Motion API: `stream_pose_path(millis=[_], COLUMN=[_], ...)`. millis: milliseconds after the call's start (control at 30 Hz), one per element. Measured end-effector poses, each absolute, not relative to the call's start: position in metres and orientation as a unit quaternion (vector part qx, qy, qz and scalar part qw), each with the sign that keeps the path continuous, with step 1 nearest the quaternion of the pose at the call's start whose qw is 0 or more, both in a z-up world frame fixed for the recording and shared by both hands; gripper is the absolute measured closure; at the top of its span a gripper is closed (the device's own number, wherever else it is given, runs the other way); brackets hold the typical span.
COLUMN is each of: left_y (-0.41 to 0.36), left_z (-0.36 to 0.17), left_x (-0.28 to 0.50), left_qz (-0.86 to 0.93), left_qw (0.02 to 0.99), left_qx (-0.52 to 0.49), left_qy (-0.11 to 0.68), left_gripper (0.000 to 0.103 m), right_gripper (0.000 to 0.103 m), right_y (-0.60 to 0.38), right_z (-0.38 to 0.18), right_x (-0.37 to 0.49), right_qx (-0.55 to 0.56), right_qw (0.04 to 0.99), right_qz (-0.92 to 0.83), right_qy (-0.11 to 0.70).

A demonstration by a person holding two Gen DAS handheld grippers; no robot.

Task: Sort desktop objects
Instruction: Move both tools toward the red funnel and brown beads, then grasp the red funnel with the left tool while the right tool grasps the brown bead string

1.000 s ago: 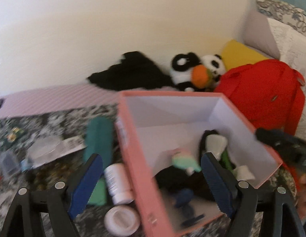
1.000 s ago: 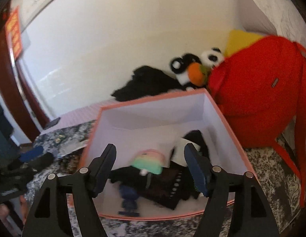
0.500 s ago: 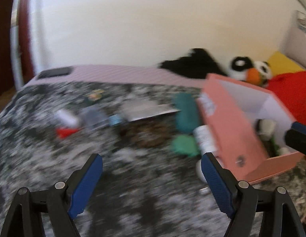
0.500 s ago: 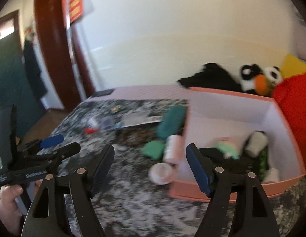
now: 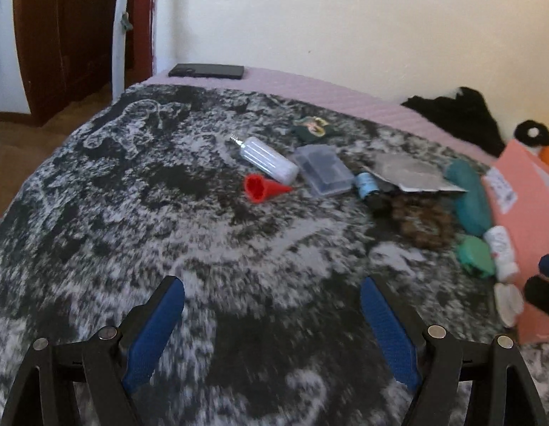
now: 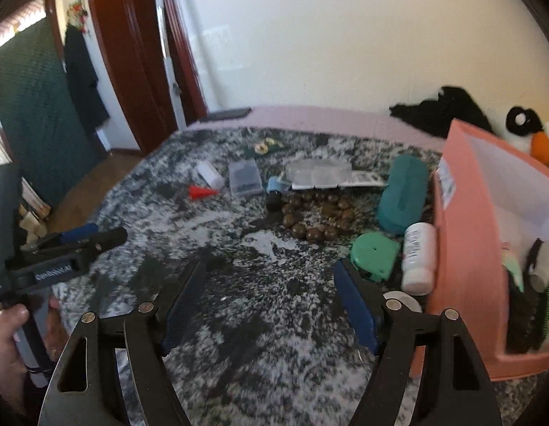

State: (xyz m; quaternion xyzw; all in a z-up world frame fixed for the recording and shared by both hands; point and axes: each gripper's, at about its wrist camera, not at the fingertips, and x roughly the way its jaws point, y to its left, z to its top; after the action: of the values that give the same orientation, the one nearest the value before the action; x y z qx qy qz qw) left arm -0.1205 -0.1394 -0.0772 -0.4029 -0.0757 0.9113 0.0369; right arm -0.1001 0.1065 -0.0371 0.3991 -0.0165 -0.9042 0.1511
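While the left wrist view looks out over the dark mottled blanket [image 5: 139,184], the left gripper [image 5: 272,323] hangs above a bare patch with its blue fingers [image 5: 389,333] spread wide and nothing between them. Loose items lie well ahead of it: a red funnel [image 5: 262,187] just beside a clear bottle [image 5: 269,160], then a clear plastic case [image 5: 323,169], a blue spool [image 5: 366,184], a brown bead string [image 5: 421,223] and a teal pouch [image 5: 469,202]. Only an edge of the pink box [image 5: 522,209] shows at the far right. My judgement is that the funnel is this hand's nearest pick; it should come down along the cone, straddle the wide mouth and close gently, since thin plastic may slip or squirt away on soft fabric.

From the right wrist view, the right gripper [image 6: 270,298] is likewise released and empty, over the blanket. A green case [image 6: 374,255] lies just ahead of its right finger, with a white bottle [image 6: 419,256] beside it against the box wall [image 6: 462,234], which already holds several things. The case looks the easiest target: square the fingers across its flat sides, avoid nudging the bottle, lift clear of the rim before letting go.
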Motion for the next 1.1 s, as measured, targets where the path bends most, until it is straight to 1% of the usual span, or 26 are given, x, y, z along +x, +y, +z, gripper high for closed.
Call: stream_pose_path(millis=[267,400,500,633,667,700,733,767,800,833,867,967,1100], left_y=[-0.135,-0.14,-0.143,-0.134,-0.132,-0.131,-0.131,-0.132,-0.134,-0.135,-0.137,-0.139,-0.137], left_z=[-0.107,-0.132,-0.152,-0.157,-0.157,-0.157,-0.156,-0.155,-0.154,-0.153,-0.152,-0.149,-0.14], left_x=[-0.199,-0.24,-0.263,-0.275,-0.276,-0.276,-0.274,-0.272,-0.271,-0.268,-0.264,-0.25,-0.224], left_qz=[0.905,0.897,0.887,0.896,0.897,0.898,0.899,0.899,0.899,0.899,0.899,0.901,0.904], left_qw=[0.048,0.052,0.063,0.084,0.094,0.106,0.114,0.119,0.123,0.126,0.129,0.127,0.12], left_qx=[-0.417,-0.434,-0.454,-0.437,-0.432,-0.427,-0.423,-0.422,-0.421,-0.42,-0.419,-0.414,-0.411], left_qy=[-0.075,-0.067,-0.05,0.0,0.004,0.004,0.002,-0.002,-0.006,-0.012,-0.017,-0.023,-0.023], left_gripper=[0.018,0.018,0.018,0.016,0.018,0.036,0.05,0.059,0.063,0.064,0.067,0.068,0.068], right_gripper=[0.026,0.026,0.026,0.027,0.027,0.029,0.038,0.046,0.065,0.078,0.083,0.083,0.083], right_y=[0.083,0.073,0.065,0.058,0.057,0.058,0.058,0.06,0.061,0.062,0.062,0.063,0.068], right_z=[-0.085,-0.111,-0.127,-0.141,-0.145,-0.146,-0.147,-0.146,-0.145,-0.145,-0.144,-0.141,-0.13], right_x=[-0.168,-0.195,-0.212,-0.227,-0.231,-0.234,-0.235,-0.236,-0.236,-0.235,-0.233,-0.225,-0.204], right_qx=[0.422,0.428,0.43,0.426,0.427,0.428,0.429,0.429,0.428,0.428,0.428,0.424,0.418], right_qw=[0.15,0.148,0.145,0.145,0.145,0.146,0.148,0.149,0.149,0.15,0.154,0.155,0.162], right_qz=[-0.894,-0.89,-0.888,-0.887,-0.887,-0.887,-0.887,-0.887,-0.887,-0.887,-0.887,-0.888,-0.89], right_qy=[0.023,0.052,0.077,0.098,0.097,0.094,0.089,0.086,0.084,0.083,0.083,0.092,0.083])
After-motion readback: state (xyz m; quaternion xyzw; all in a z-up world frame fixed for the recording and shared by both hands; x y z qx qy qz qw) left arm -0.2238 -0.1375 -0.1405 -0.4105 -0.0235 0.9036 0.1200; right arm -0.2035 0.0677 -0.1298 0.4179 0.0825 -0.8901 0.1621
